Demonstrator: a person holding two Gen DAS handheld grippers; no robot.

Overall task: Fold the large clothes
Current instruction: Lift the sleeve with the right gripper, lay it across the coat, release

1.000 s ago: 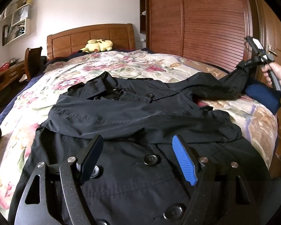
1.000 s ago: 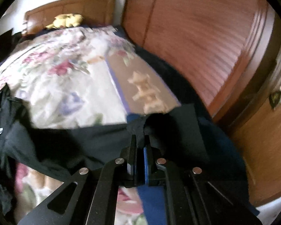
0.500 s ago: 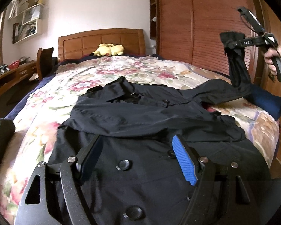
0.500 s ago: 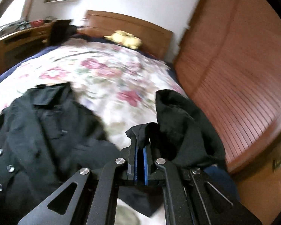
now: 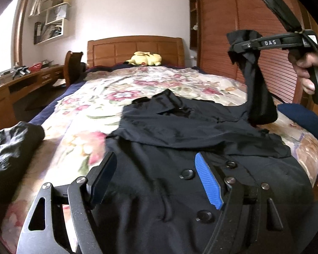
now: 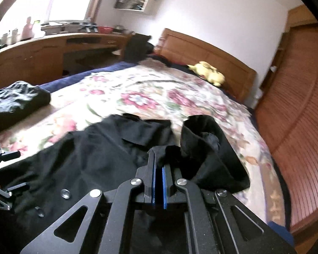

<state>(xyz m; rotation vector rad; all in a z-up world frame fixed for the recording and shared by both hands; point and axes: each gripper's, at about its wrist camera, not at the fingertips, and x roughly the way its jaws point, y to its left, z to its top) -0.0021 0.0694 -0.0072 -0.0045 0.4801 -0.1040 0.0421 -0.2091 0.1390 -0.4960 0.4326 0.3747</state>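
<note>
A black buttoned coat [image 5: 180, 139] lies spread on the floral bed, collar toward the headboard; it also shows in the right wrist view [image 6: 99, 148]. My left gripper [image 5: 156, 175] is open and empty, low over the coat's buttoned front. My right gripper [image 6: 158, 160] is shut on the cuff of the coat's right sleeve [image 6: 205, 148]. In the left wrist view my right gripper [image 5: 235, 44] holds that sleeve [image 5: 256, 97] high above the coat's right shoulder, and the sleeve hangs down from it.
A folded black garment [image 5: 8, 148] lies at the bed's left edge. A folded navy garment [image 5: 303, 120] lies at the right edge. A yellow plush toy [image 5: 145, 58] sits by the headboard. A wooden wardrobe [image 5: 243, 21] stands right, a desk [image 5: 21, 86] left.
My right gripper has lifted the sleeve up from the bed's right edge and swung it inward over the coat. My left gripper has shifted left over the coat front, still open.
</note>
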